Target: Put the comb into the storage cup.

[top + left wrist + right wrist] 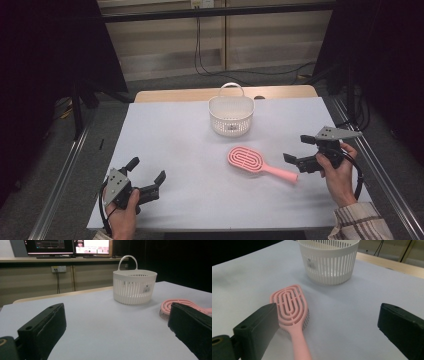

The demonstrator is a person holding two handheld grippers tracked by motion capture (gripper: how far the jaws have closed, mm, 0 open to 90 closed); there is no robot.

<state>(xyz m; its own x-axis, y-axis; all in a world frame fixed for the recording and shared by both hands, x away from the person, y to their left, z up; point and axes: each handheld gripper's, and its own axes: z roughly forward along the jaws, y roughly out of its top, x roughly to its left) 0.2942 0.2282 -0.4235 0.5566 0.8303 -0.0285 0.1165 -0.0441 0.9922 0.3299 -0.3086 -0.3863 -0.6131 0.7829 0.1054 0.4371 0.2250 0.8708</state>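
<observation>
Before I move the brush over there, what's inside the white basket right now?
Nothing shows inside the white basket from above; its floor looks bare through the rim. The near wall covers the front part of the floor. The pink brush lies outside it.

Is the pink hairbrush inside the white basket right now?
No, the pink hairbrush lies flat on the table, in front of the white basket.

Desk (170, 140): wide bare stretch across left half and centre of high view, open passage there. White basket (231, 116) upright at upper centre, handle raised, blocks far middle. Pink hairbrush (259, 163) flat right of centre, handle pointing lower right, just short of right gripper (296, 148). Open lane between basket and brush. Left gripper (147, 170) at lower left, jaws apart, bare desk ahead.
</observation>
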